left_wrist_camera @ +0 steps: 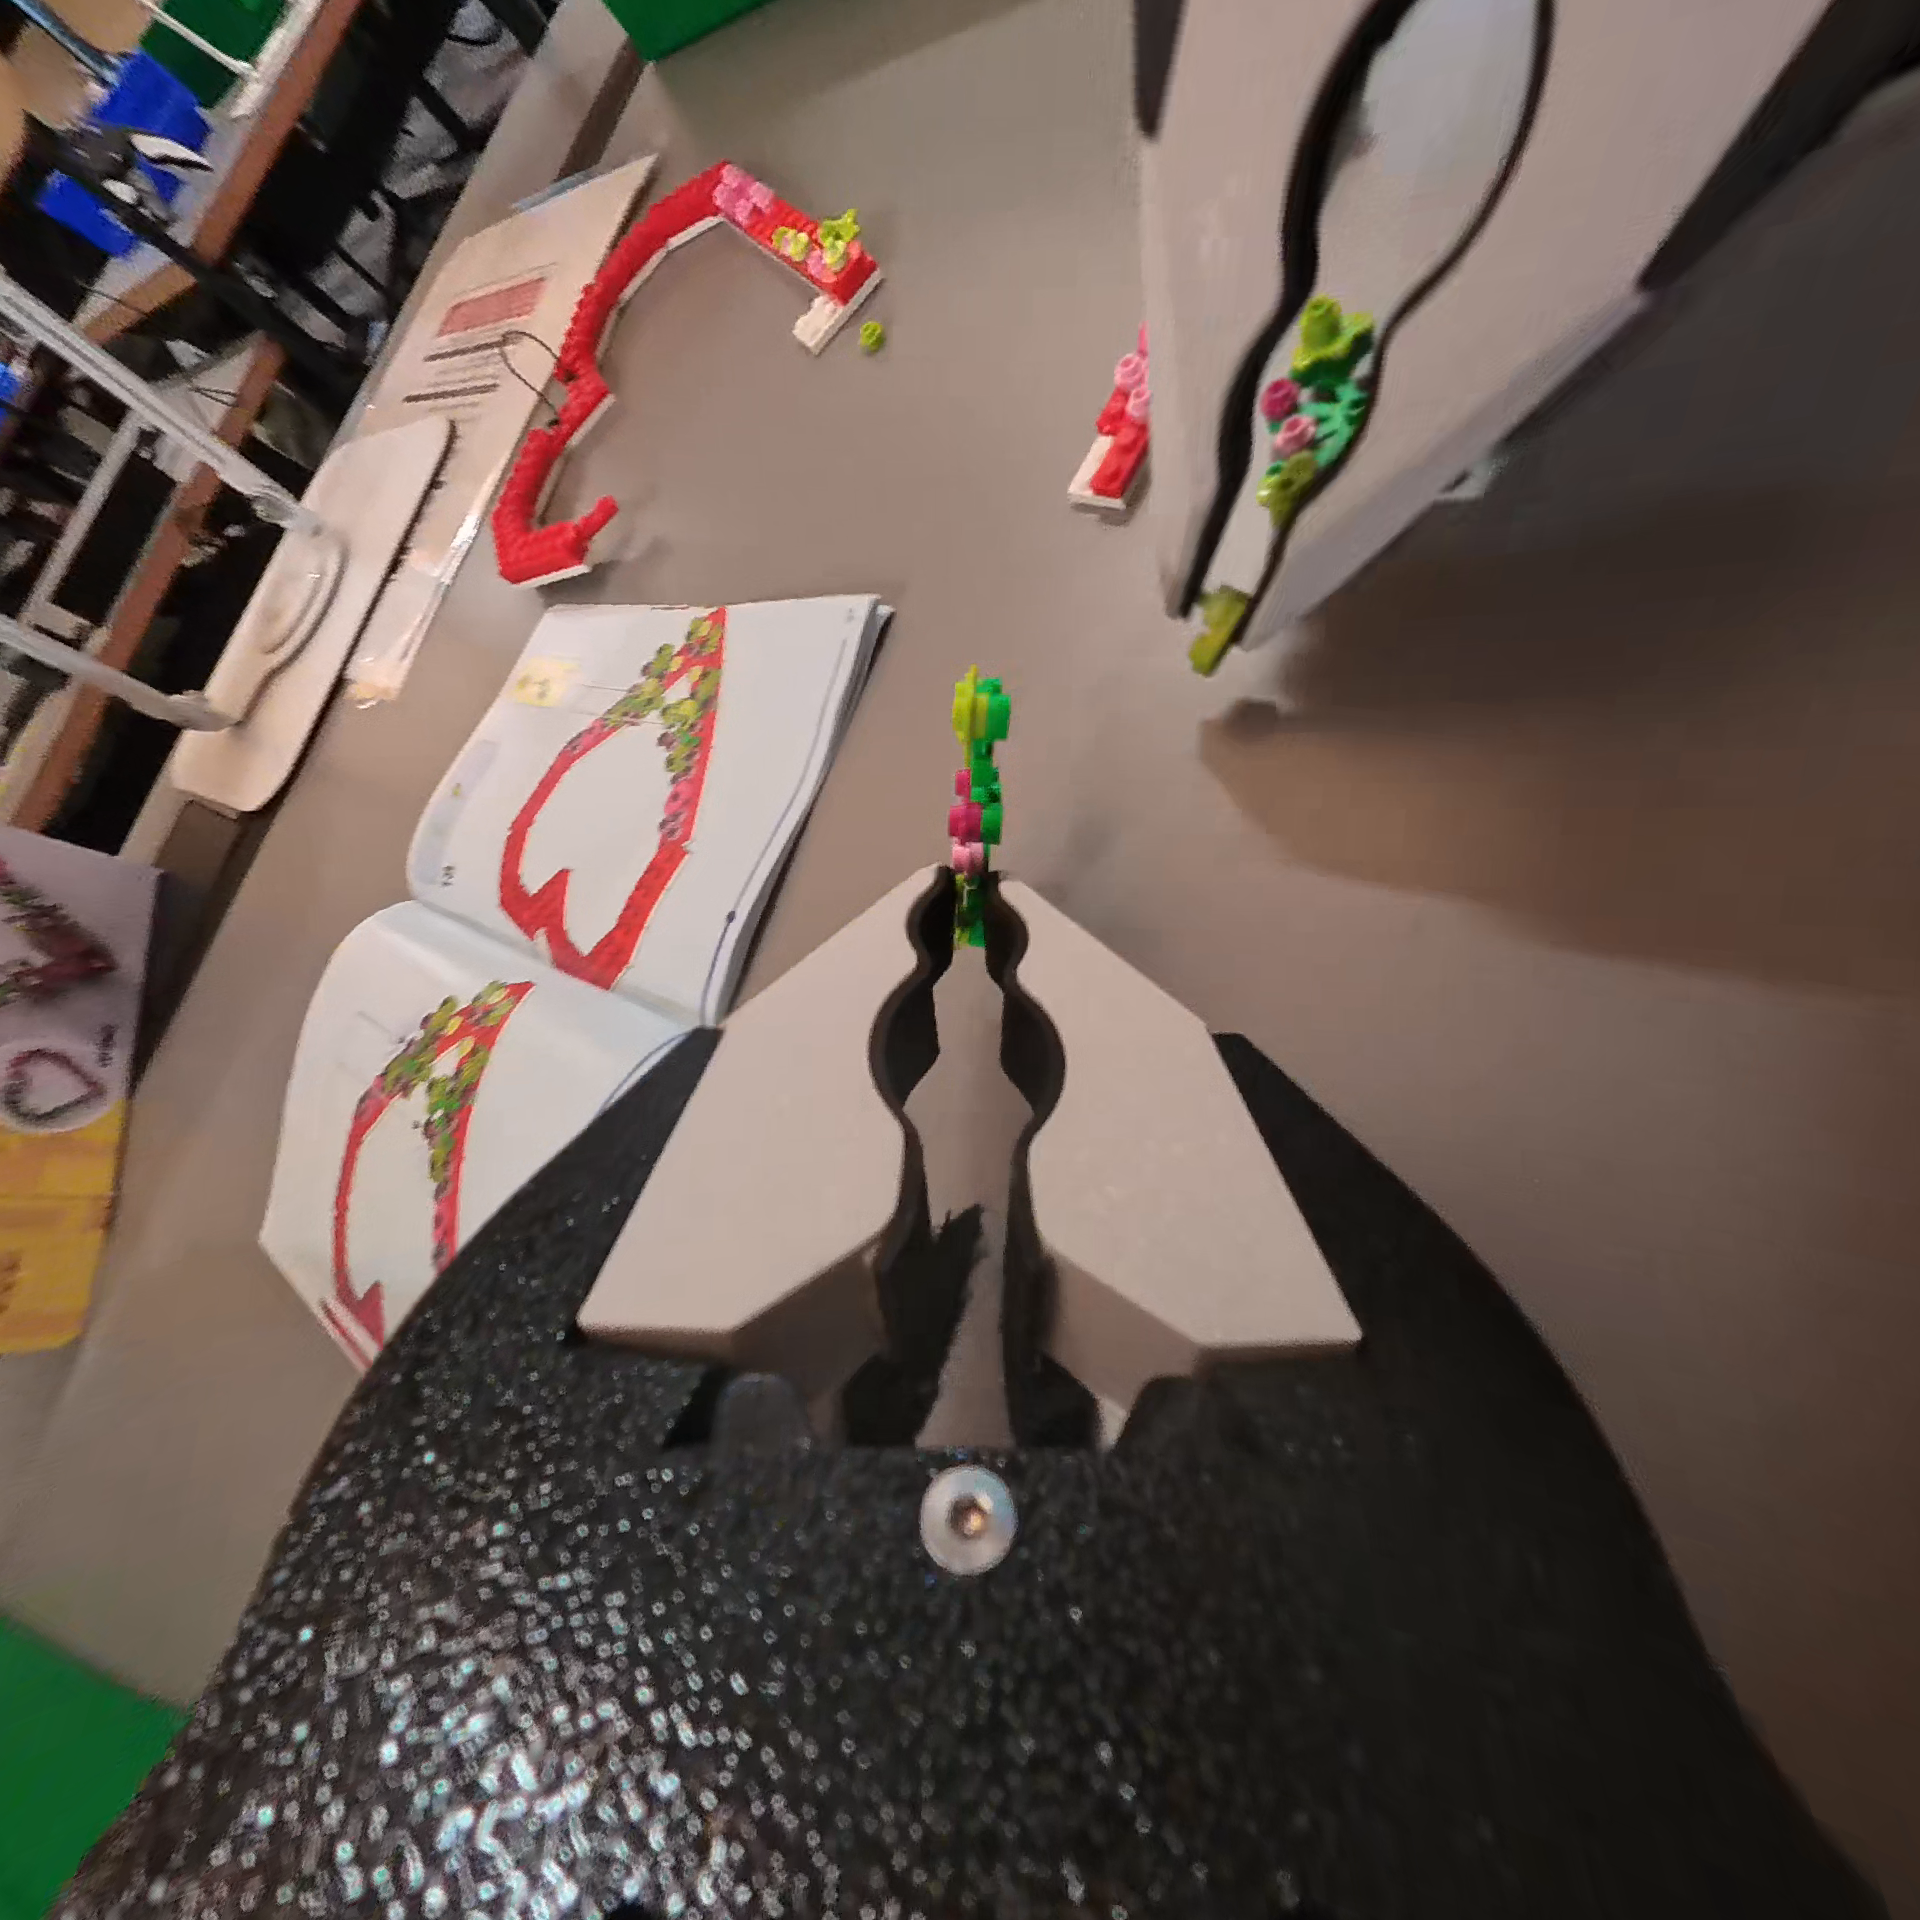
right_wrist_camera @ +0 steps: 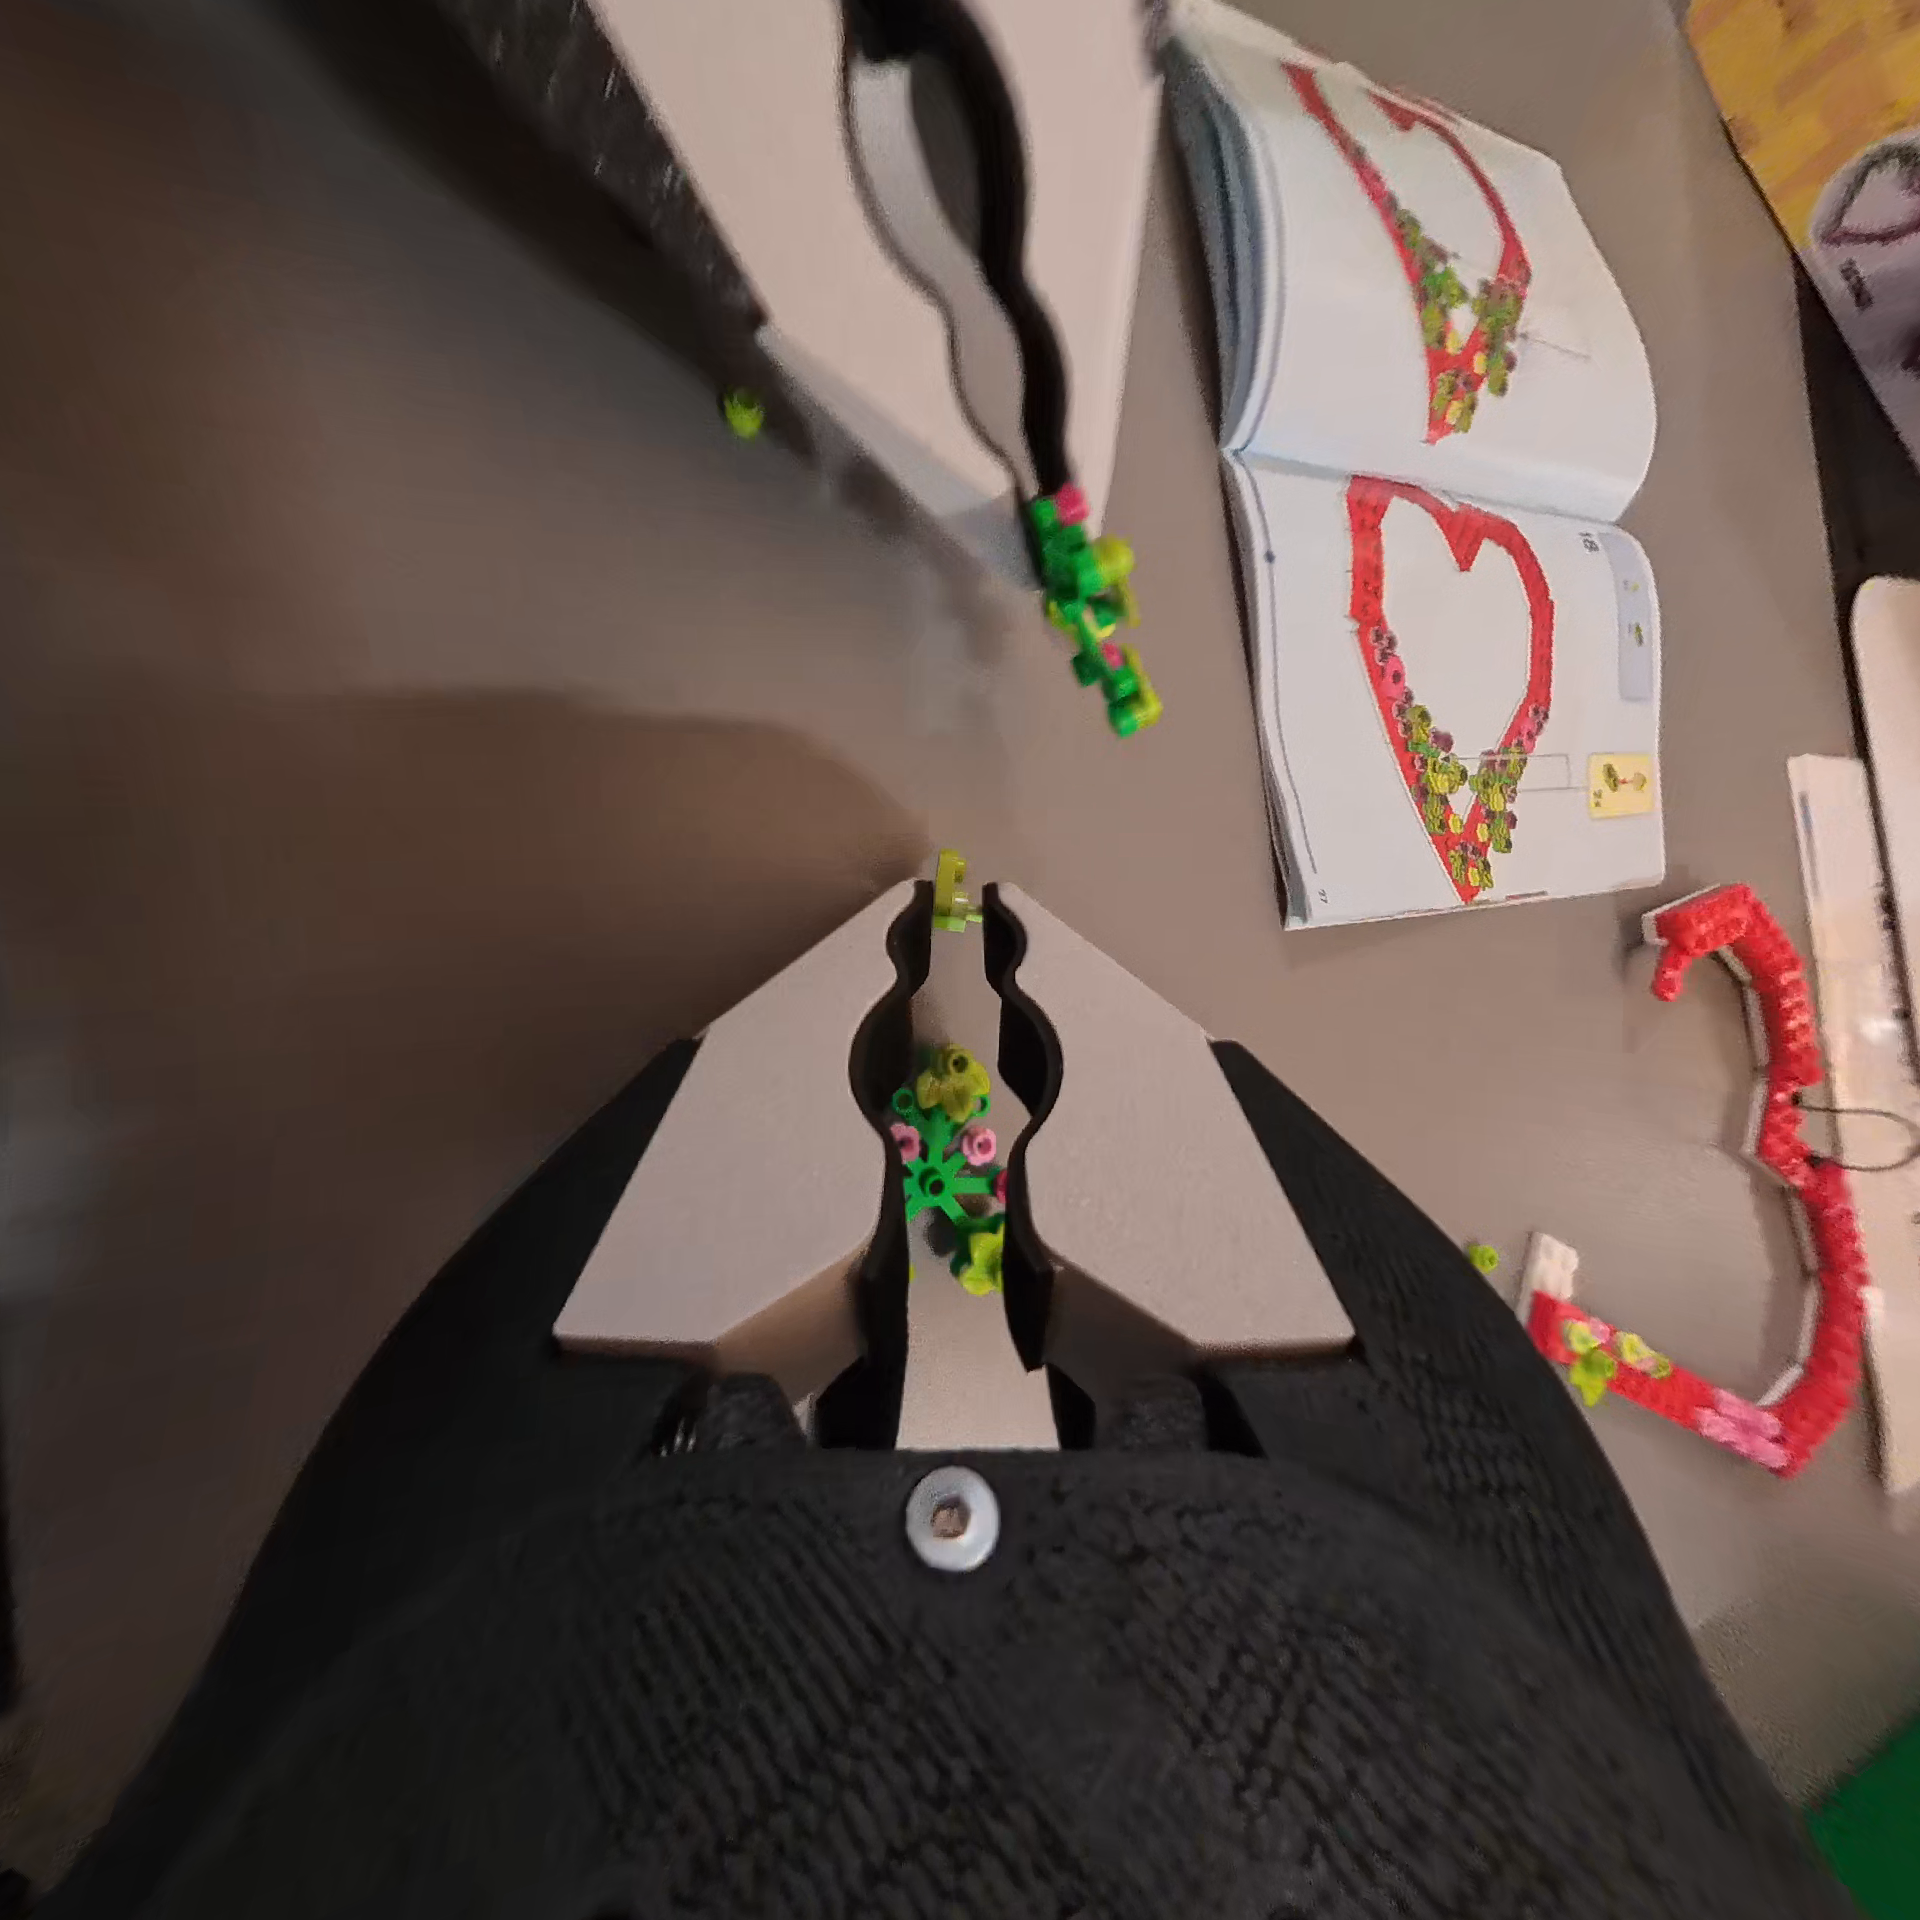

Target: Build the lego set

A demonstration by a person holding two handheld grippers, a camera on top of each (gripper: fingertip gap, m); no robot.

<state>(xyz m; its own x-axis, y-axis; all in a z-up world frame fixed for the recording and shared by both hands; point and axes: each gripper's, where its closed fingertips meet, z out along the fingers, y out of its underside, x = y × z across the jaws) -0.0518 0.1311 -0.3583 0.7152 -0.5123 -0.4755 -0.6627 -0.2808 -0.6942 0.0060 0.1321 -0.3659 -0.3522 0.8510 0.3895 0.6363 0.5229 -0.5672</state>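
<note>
The left gripper is clenched on the lower end of a green sprig of leaves and pink flowers, whose long axis runs straight out past the fingertips over the grey table. The right gripper pinches a small lime flower piece at its very tips. Only the right wrist view shows the sprig side-on, while the left wrist view shows the red heart frame beyond the open instruction booklet.
</note>
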